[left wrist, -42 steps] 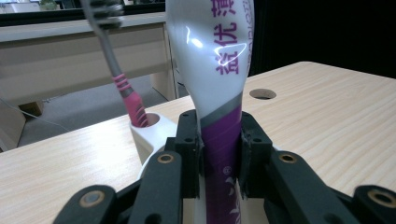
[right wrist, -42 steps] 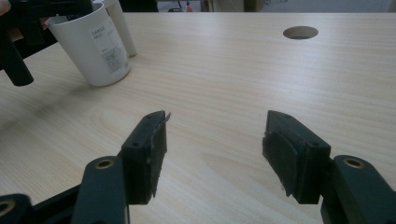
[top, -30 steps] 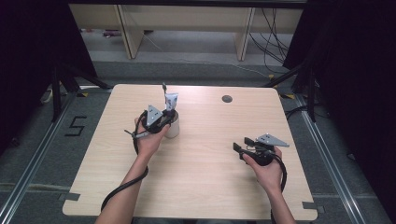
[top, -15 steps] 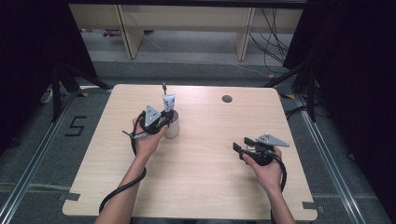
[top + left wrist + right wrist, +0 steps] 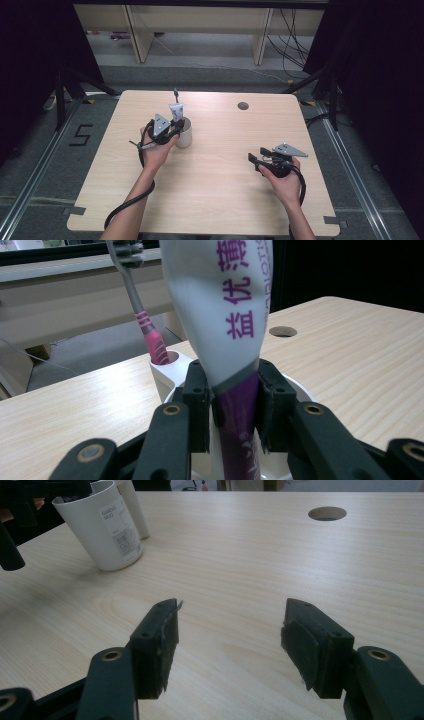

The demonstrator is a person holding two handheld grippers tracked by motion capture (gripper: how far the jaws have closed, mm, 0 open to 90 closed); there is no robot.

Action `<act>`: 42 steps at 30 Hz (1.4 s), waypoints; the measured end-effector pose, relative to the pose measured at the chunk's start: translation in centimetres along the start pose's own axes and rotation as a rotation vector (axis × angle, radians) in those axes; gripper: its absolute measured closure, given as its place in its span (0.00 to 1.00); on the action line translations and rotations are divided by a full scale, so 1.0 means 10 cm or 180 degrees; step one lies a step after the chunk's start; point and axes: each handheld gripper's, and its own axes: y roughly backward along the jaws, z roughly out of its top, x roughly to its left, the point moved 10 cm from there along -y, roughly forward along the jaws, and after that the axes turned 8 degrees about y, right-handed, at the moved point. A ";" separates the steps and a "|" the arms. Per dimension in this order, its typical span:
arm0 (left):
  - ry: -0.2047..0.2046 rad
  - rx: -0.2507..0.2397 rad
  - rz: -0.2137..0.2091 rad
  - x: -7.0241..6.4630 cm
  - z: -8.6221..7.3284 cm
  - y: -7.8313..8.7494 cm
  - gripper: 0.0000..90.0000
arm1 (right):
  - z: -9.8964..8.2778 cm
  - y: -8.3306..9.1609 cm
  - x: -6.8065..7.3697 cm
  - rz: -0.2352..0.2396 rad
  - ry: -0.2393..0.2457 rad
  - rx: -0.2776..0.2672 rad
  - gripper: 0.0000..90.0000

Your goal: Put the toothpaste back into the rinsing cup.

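Observation:
A white and purple toothpaste tube (image 5: pixel 225 315) stands upright in a white cup (image 5: pixel 185 136) left of the table's middle. My left gripper (image 5: pixel 234 400) reaches over the cup's rim (image 5: pixel 300 388) with its pads against the tube's lower sides. Its jaws have just been opening slightly, and the tube is still between them. Behind the cup, a pink and grey toothbrush (image 5: pixel 145 325) stands in a small white holder (image 5: pixel 167 370). My right gripper (image 5: pixel 230 630) rests open near the table's right side, with nothing between its fingers. It points toward the cup (image 5: pixel 107 527).
The wooden table (image 5: pixel 215 200) has a round cable hole (image 5: pixel 243 106) at the back right. Bare tabletop lies between the two grippers and along the front edge. Shelving and cables stand on the floor beyond the far edge.

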 end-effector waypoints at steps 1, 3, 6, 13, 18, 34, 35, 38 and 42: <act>0.0011 -0.0004 -0.0001 0.00 0.00 0.00 0.78 | 0.00 0.00 0.00 0.0003 -0.0001 -0.0001 0.44; 0.0009 0.0011 0.0001 0.01 -0.01 0.00 0.78 | 0.00 0.00 0.00 -0.0001 -0.0004 0.0001 0.44; 0.0012 0.0015 -0.0005 0.01 -0.01 0.00 0.78 | 0.00 0.00 0.01 0.0047 0.0020 -0.0009 0.44; 0.0033 -0.0010 -0.0001 0.00 0.01 -0.01 0.76 | 0.00 -0.01 -0.01 -0.0001 0.0068 -0.0022 0.44; 0.0046 -0.0031 0.0008 0.00 0.03 -0.01 0.72 | 0.01 0.00 0.02 0.0070 -0.0007 -0.0048 0.44; 0.0057 -0.0082 0.0037 0.00 0.06 0.02 0.59 | 0.01 -0.01 0.02 0.0074 -0.0012 -0.0046 0.44; 0.0048 -0.0096 0.0036 0.00 0.07 0.03 0.58 | 0.00 -0.01 0.01 0.0047 0.0015 -0.0043 0.44; -0.0004 -0.0088 -0.0014 -0.01 0.08 0.06 0.54 | 0.00 0.01 -0.01 -0.0013 0.0038 0.0005 0.44; -0.0017 -0.0086 -0.0020 0.00 0.09 0.11 0.48 | 0.00 0.02 -0.01 0.0025 0.0050 -0.0006 0.44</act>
